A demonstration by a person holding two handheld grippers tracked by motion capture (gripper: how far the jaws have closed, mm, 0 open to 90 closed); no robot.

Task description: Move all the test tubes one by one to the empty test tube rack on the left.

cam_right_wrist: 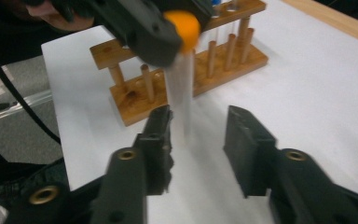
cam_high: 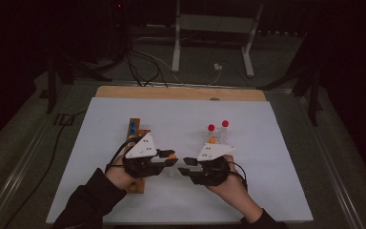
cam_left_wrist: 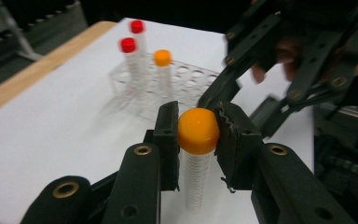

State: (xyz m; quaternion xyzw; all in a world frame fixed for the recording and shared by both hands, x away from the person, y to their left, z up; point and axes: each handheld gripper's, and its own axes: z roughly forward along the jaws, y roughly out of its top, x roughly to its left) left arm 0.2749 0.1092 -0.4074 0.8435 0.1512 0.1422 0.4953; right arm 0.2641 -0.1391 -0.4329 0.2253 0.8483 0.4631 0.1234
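One orange-capped tube mid-frame above desk, clamped by cap in left claw | right claw agape, empty | clear rack holds three tubes; wooden rack placement judged pending.

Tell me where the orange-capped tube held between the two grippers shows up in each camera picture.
High view: orange-capped tube, centre, at the left gripper tips.
Left gripper view: centre, cap clamped between the jaws.
Right gripper view: top centre, hanging above the open right gripper.
Shared landmark: the white table sheet.
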